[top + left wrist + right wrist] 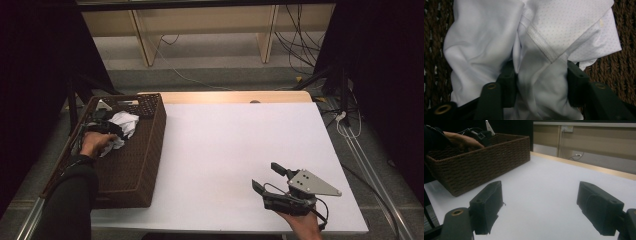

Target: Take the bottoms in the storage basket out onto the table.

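Note:
A crumpled white cloth (126,121) lies in a brown wicker basket (156,134) at the table's left. In the left gripper view the white cloth (481,45) is bunched between the two black jaws, and my left gripper (541,77) is shut on that fold, pads touching it on both sides. From above, the left gripper (107,127) sits inside the basket under the person's hand. My right gripper (265,174) hovers low over the white table top (230,140) near the front right, open, with nothing between its jaws (540,205).
The basket (486,162) stands left of the right gripper, its wall rising from the white surface. The table's wooden back edge (225,96) lies far. Cables and wooden table legs are on the floor beyond. Dark curtains flank both sides.

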